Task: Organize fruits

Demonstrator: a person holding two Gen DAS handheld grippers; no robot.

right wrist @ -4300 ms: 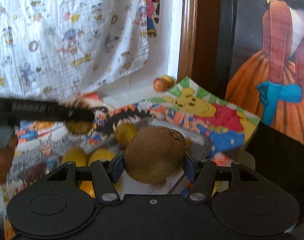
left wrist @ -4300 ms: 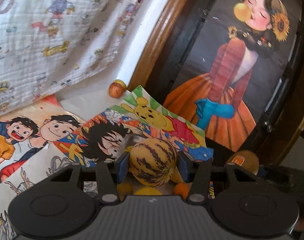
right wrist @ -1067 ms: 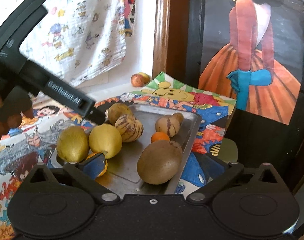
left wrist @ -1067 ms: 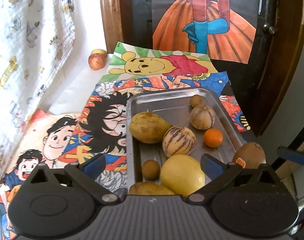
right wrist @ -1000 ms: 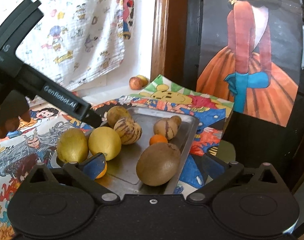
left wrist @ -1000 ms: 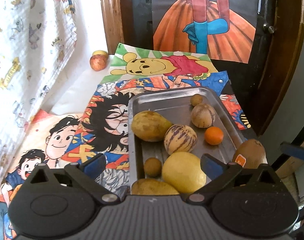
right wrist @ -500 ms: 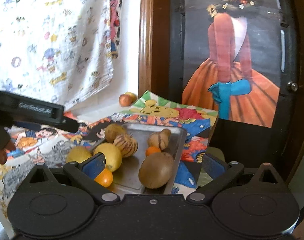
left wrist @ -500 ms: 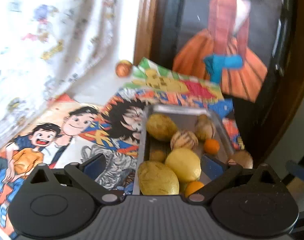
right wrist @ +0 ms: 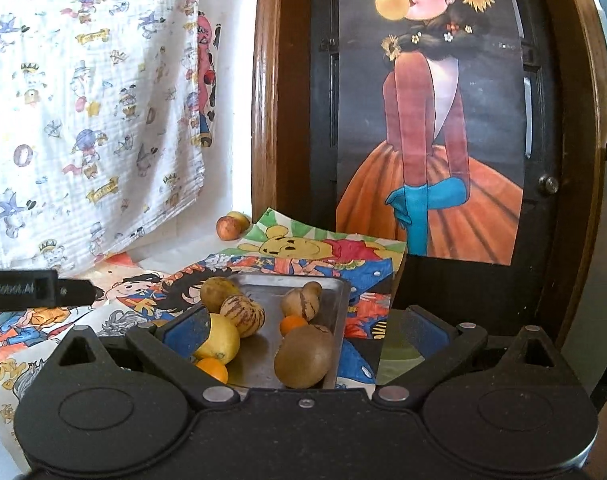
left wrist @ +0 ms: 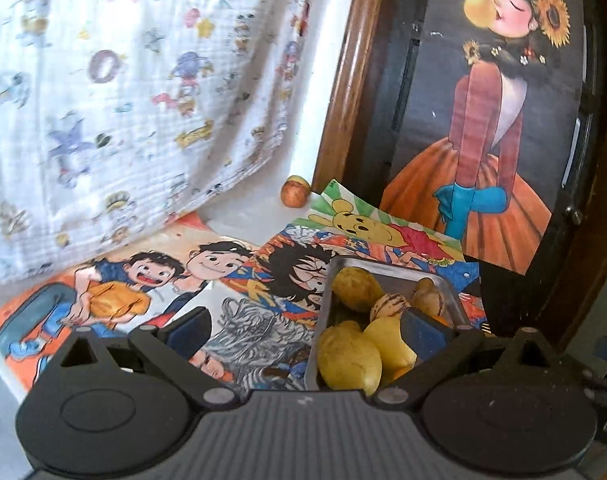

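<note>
The tray (right wrist: 341, 300) holds 1 kiwi (right wrist: 303, 356), 2 striped melons (right wrist: 242, 315), 1 lemon (right wrist: 221, 338) and 2 oranges (right wrist: 293, 324). 2 fruits (right wrist: 229, 226) lie apart by the wall. Left gripper (left wrist: 305, 330) and right gripper (right wrist: 303, 330) gape wide, holding nothing.

white lettering on left claw (right wrist: 35, 289), blurred, unreadable.

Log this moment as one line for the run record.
left claw: open, empty | right claw: open, empty | metal tray: holds fruit, including brown fruit near its right rim | red fruit: outside tray, by wall
</note>
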